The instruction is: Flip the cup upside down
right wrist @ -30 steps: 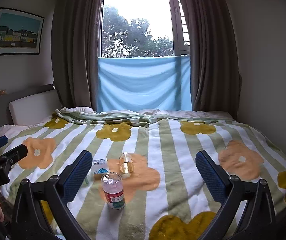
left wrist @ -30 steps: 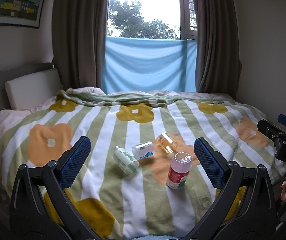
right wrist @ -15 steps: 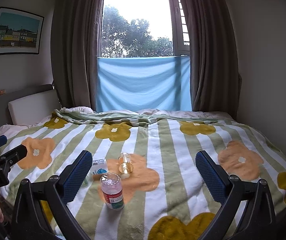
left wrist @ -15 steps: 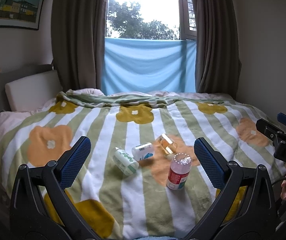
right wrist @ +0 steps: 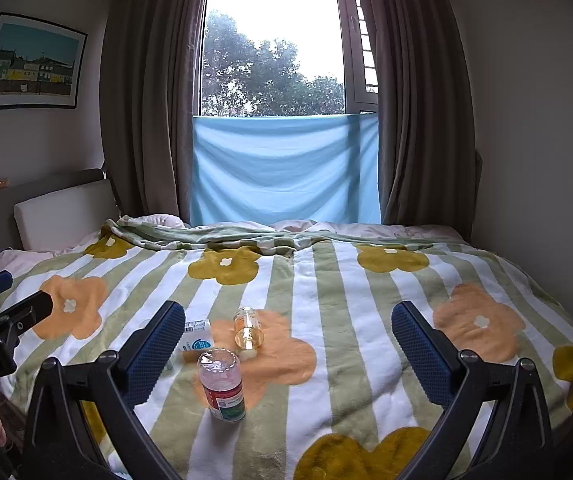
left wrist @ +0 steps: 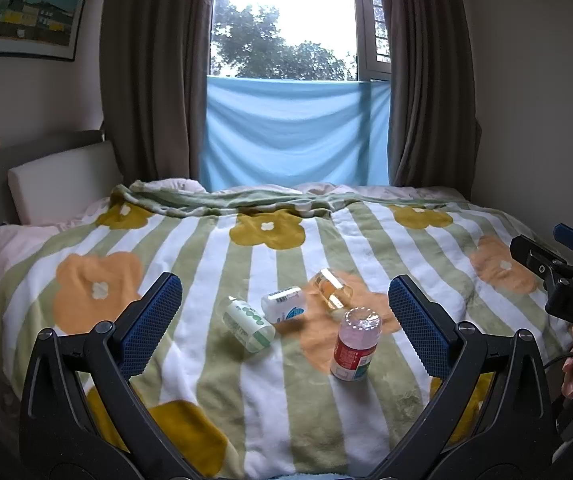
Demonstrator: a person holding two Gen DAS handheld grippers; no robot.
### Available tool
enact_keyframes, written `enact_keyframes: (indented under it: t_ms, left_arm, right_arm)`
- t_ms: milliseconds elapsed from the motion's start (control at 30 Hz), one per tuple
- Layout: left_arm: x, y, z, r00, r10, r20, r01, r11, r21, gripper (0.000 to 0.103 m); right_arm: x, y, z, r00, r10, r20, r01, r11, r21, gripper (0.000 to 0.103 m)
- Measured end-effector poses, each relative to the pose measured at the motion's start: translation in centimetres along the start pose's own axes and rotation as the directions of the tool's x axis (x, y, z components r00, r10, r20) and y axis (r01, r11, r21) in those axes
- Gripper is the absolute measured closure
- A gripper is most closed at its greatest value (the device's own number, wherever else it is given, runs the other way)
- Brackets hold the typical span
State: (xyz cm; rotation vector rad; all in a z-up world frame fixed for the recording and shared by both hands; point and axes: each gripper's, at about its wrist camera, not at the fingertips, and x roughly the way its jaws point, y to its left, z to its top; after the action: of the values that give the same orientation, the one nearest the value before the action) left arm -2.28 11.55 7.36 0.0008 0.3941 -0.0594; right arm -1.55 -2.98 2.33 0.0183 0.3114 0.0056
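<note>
Both the left tongs (left wrist: 284, 328) and right tongs (right wrist: 288, 354) are held spread, empty, above the bed (left wrist: 366, 420). The cup (right wrist: 222, 386), standing just ahead of the right tongs, could be toppled on the soft blanket (right wrist: 346, 360) if gripped off-centre.

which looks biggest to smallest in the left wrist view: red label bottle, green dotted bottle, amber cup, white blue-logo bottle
1. Red label bottle, standing upright and nearest the camera, which flatters it.
2. Green dotted bottle, lying down.
3. White blue-logo bottle and amber cup: they look alike, and the cup lies farther off, so unranked.
</note>
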Motion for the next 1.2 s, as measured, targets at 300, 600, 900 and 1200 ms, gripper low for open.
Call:
enact_keyframes:
  t_ms: [300, 600, 900, 1200]
  left_arm:
    - [0.02, -0.28, 0.32, 1.000, 0.001, 0.005, -0.001, 1.000, 0.004, 0.000]
    - [0.01, -0.33, 0.44, 1.000, 0.004, 0.007, -0.004, 1.000, 0.005, 0.000]
    - [-0.41, 0.21, 0.71, 0.999, 0.023, 0.023, -0.022, 1.000, -0.002, 0.000]
    - [-0.86, 0.21, 0.47, 0.996, 0.066, 0.053, -0.067, 0.998, 0.006, 0.000]
  right_arm:
    - [0.17, -0.63, 0.43, 1.000, -0.002, 0.003, 0.002, 1.000, 0.001, 0.000]
    - [0.16, -0.60, 0.50, 1.000, -0.002, 0.004, 0.002, 1.000, -0.001, 0.000]
    - [0.15, -0.56, 0.46, 1.000, -0.001, 0.006, 0.001, 1.000, -0.001, 0.000]
    - [0.20, -0.65, 0.66, 1.000, 0.003, 0.005, -0.003, 1.000, -0.001, 0.000]
